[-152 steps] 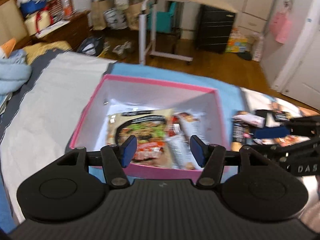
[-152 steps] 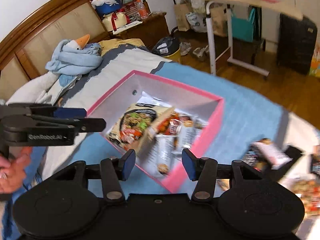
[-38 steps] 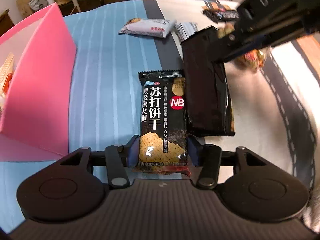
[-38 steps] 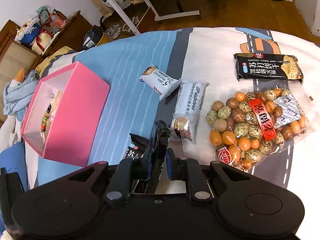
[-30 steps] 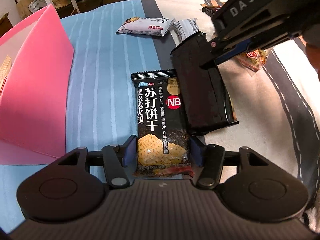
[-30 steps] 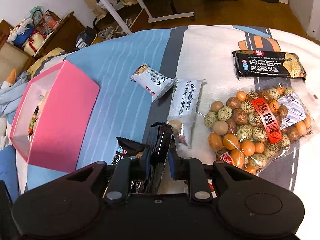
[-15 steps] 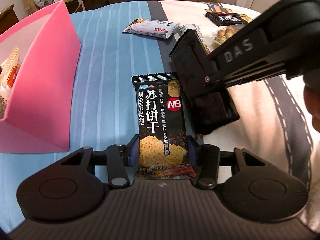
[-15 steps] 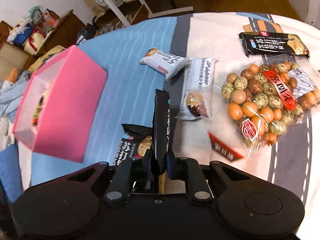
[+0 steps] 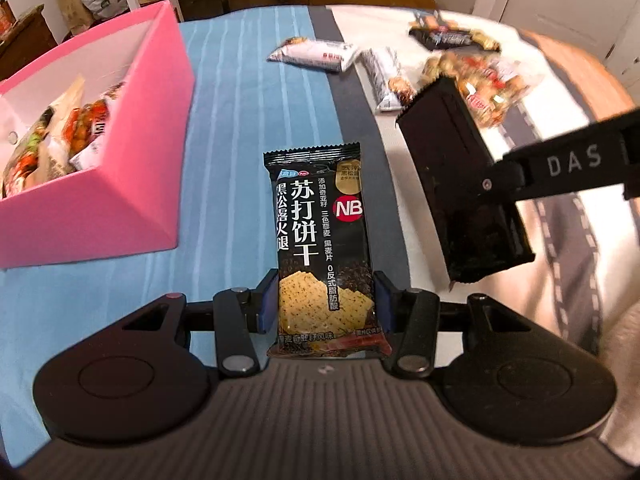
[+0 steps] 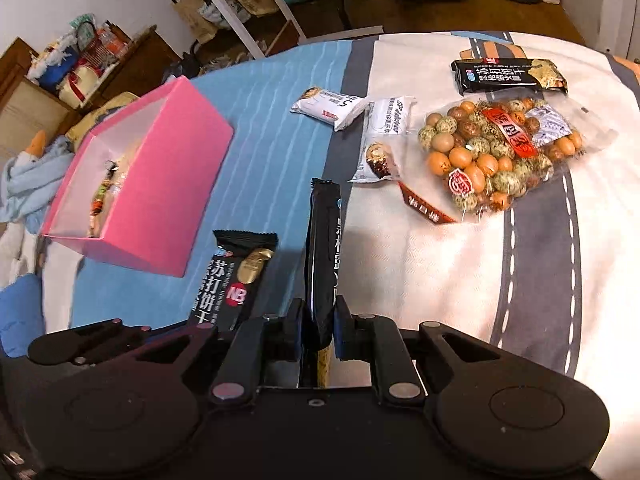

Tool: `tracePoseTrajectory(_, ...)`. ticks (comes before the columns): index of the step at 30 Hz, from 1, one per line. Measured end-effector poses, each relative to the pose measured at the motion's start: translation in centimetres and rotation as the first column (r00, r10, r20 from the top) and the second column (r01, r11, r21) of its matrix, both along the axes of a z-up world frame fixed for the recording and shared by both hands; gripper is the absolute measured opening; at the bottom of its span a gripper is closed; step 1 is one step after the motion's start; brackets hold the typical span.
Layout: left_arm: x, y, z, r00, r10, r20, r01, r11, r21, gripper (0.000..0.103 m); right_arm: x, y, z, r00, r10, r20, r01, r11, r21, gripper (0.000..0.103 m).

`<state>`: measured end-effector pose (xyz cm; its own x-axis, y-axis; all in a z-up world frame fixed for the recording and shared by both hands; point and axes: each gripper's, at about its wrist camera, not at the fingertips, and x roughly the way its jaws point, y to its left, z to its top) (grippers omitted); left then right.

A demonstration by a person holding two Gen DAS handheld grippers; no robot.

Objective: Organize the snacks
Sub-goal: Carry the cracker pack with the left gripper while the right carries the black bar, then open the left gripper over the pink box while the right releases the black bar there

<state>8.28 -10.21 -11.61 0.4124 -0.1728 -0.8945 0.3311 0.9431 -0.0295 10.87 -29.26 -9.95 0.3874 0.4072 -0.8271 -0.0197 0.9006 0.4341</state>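
My left gripper [image 9: 325, 305] is shut on a black soda cracker packet [image 9: 320, 236] and holds it flat above the blue bedspread; the packet also shows in the right wrist view [image 10: 236, 276]. My right gripper [image 10: 318, 332] is shut on a second black cracker packet [image 10: 322, 248], held on edge above the bed; in the left wrist view this packet [image 9: 456, 176] hangs to the right. The pink box [image 9: 132, 168] with several snack bags inside sits to the left, and it shows in the right wrist view [image 10: 160, 192] too.
On the bed beyond lie two white snack packets [image 10: 330, 110] [image 10: 384, 140], a clear bag of wrapped round snacks [image 10: 500, 152] and a third black cracker packet [image 10: 508, 74]. A desk and clutter stand on the floor behind.
Both grippers have lifted their black packets off the bed and risen. The pink box now shows more of its inside in the left wrist view.
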Motion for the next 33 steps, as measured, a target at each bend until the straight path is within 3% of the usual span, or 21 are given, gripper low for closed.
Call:
tracePoseTrajectory(7,-2.7,3.7,5.0,0.999,-0.001,0.051,0.005,0.997,-0.078,0.046,-3.7,0.1,1.3,0.999,-0.005,0.035,0.002,0.998,0.068,0.018)
tracePoseTrajectory(16,-3.7,9.7,10.5,0.998,0.028,0.064,-0.024,0.998,-0.055,0.047,-5.9,3.9,5.8,0.985,0.139,0.106,-0.146,0.987,0.066,0.018)
tracePoseTrajectory(24,-2.5,13.1,15.3,0.986,0.062,0.152,-0.068,0.997,0.034,0.047,-3.2,8.8,9.8,0.952,0.251,0.175,-0.268,0.96,0.08,0.018)
tracePoseTrajectory(28,-1.1,14.8,16.3,0.977,0.098,0.19,-0.093,0.995,-0.036,0.047,-1.1,11.6,11.3,0.912,0.289,0.293,-0.324,0.943,0.08,0.018)
tracePoseTrajectory(33,2.1,16.2,15.7,0.962,0.144,0.232,-0.13,0.989,-0.075,0.047,2.2,14.4,11.2,0.902,0.268,0.339,-0.316,0.944,0.095,0.018)
